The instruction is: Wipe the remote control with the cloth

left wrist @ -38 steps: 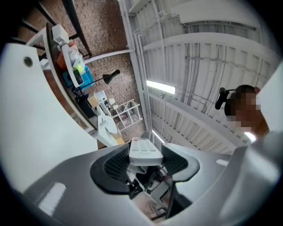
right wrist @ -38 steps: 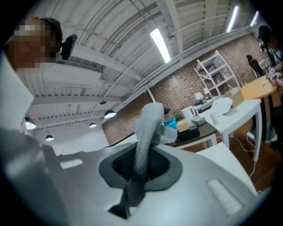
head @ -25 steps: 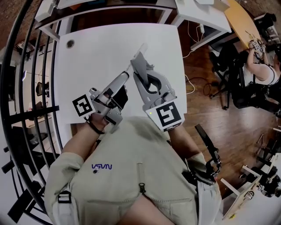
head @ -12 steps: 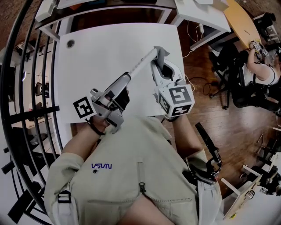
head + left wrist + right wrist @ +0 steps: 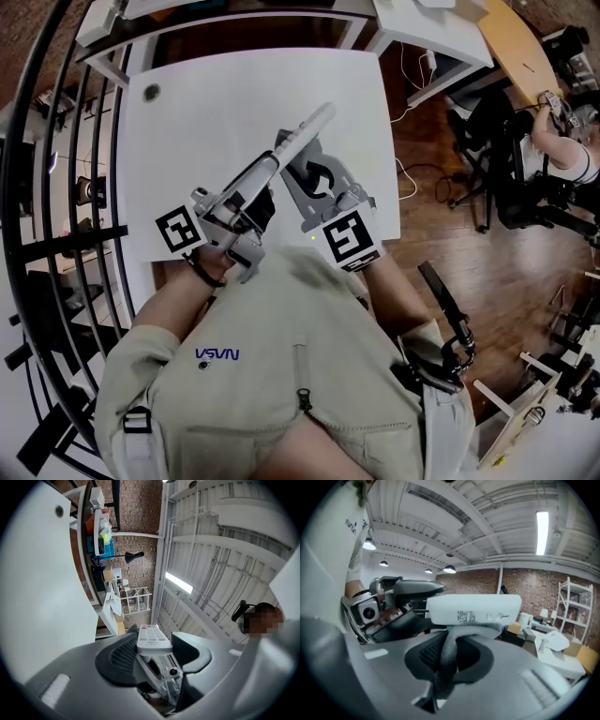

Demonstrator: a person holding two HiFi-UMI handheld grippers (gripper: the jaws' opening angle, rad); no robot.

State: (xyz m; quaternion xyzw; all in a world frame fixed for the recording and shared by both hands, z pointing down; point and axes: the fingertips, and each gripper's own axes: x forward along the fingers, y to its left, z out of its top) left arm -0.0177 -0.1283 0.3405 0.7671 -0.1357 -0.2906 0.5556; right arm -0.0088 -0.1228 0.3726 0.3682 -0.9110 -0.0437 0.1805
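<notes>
1 steep overhead, 2 close-ups

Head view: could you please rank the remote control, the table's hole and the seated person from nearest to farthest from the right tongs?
1. Remote control, right beside the right tongs, picture centre.
2. Table hole, far left corner.
3. Seated person, off the table, far right.

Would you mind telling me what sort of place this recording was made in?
Probably a loft-style office or lab: brick walls, pendant lamps under an exposed ceiling, a white work table on a wooden floor, and a person seated nearby.
</notes>
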